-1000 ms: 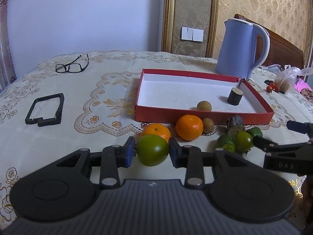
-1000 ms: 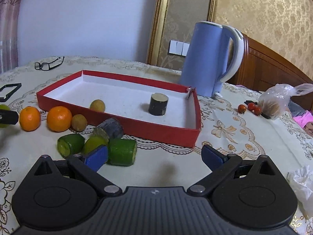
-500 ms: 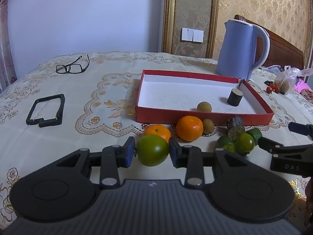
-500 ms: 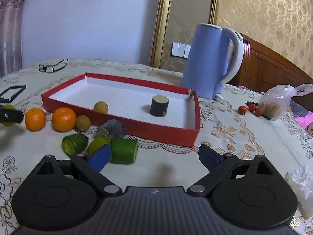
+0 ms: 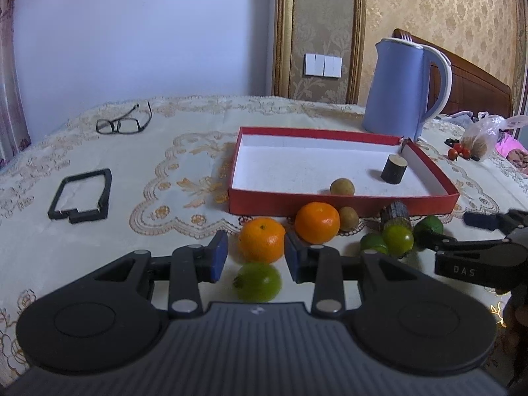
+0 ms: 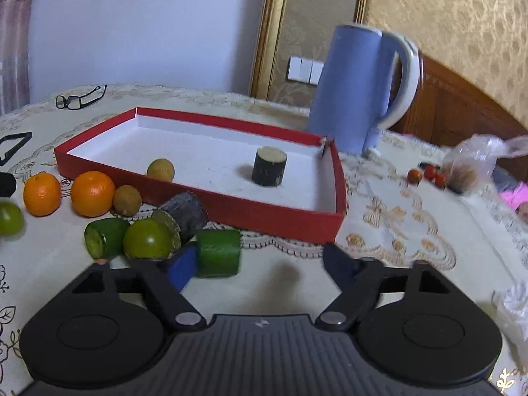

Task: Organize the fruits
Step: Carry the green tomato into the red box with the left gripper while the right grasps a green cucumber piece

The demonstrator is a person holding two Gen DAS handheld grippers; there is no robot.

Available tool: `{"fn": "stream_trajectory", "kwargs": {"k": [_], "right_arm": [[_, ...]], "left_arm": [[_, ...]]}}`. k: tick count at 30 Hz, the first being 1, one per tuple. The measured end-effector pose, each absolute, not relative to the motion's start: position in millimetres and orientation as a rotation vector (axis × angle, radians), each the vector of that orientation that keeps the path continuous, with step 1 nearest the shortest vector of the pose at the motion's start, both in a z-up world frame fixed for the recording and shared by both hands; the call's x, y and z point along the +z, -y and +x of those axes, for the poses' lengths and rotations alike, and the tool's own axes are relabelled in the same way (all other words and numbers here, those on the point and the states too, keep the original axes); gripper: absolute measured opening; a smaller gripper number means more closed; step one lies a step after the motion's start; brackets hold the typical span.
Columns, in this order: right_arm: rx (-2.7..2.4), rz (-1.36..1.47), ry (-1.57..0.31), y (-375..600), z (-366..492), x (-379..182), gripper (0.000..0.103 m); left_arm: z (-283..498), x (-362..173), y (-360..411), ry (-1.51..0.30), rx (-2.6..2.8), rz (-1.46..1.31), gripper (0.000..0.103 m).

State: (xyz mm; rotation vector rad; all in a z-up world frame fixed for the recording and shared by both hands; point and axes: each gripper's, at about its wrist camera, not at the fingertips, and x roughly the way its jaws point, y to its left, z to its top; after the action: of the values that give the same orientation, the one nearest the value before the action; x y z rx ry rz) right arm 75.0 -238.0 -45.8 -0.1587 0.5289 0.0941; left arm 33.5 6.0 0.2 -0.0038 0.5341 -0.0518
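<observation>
My left gripper (image 5: 255, 257) stands open a little above the tablecloth. A round green fruit (image 5: 258, 282), blurred, lies just below and out of its pads, and shows on the cloth (image 6: 10, 217) in the right wrist view. Two oranges (image 5: 261, 244) (image 5: 317, 222) and a brown fruit (image 5: 348, 218) sit before the red box (image 5: 343, 202), which holds another brown fruit (image 5: 342, 186) and a dark cylinder (image 5: 393, 173). My right gripper (image 6: 260, 267) is closing, its pads still apart. A green cylinder piece (image 6: 219, 254) lies between them by the left finger (image 6: 181, 269).
Beside the green piece lie a green fruit (image 6: 147, 239), a cut green piece (image 6: 105, 237) and a dark cylinder (image 6: 186, 213). A blue kettle (image 5: 401, 89) stands behind the box. Glasses (image 5: 123, 123), a black frame (image 5: 81, 194) and a plastic bag with small tomatoes (image 6: 468, 168) lie around.
The green fruit has slipped down out of the left gripper's pads onto the cloth. The right gripper's jaws have narrowed around the green cylinder piece.
</observation>
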Motion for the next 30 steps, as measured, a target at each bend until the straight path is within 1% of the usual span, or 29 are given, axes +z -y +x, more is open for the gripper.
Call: {"fn": "stream_trajectory", "kwargs": {"k": [1,2,3,8,14,15,20,23,25,30], "right_arm": [[0.111,-0.141,-0.543,239.4,75.6,-46.0,0.062],[0.127,-0.125,-0.557,240.1,76.5,-46.6,0.057],[0.136,-0.120,-0.566,239.2,77.6,-47.3,0.056],[0.154,-0.129,-0.564,233.3,82.8,-48.6,0.056],[0.172,-0.134,-0.566,230.0,85.5,-48.6,0.056],[0.171,-0.137,-0.565,229.4,85.4,-48.6,0.056],[0.172,-0.132,-0.557,229.9,84.1,-48.2,0.056],[0.171,-0.132,-0.551,230.1,82.5,-48.3,0.056],[0.174,-0.132,-0.551,230.2,81.4,-48.5,0.056],[0.177,-0.132,-0.545,231.1,80.4,-47.2,0.056]], "left_arm": [[33.1,1.0,-5.2,-0.529,-0.052,0.000,0.034],[33.2,1.8,-5.2,-0.527,-0.055,0.000,0.034],[33.8,2.4,-5.3,-0.526,-0.061,-0.004,0.034],[36.1,-2.1,-6.6,-0.540,-0.058,-0.003,0.034],[35.2,-20.4,-14.3,-0.609,-0.095,0.000,0.034],[34.9,-24.8,-15.6,-0.617,-0.088,0.010,0.036],[37.6,-30.7,-19.5,-0.629,-0.113,-0.015,0.036],[43.5,-30.6,-15.3,-0.618,-0.105,0.001,0.036],[49.2,-32.2,-13.7,-0.631,-0.104,-0.003,0.032],[49.2,-31.9,-12.2,-0.631,-0.108,-0.016,0.031]]}}
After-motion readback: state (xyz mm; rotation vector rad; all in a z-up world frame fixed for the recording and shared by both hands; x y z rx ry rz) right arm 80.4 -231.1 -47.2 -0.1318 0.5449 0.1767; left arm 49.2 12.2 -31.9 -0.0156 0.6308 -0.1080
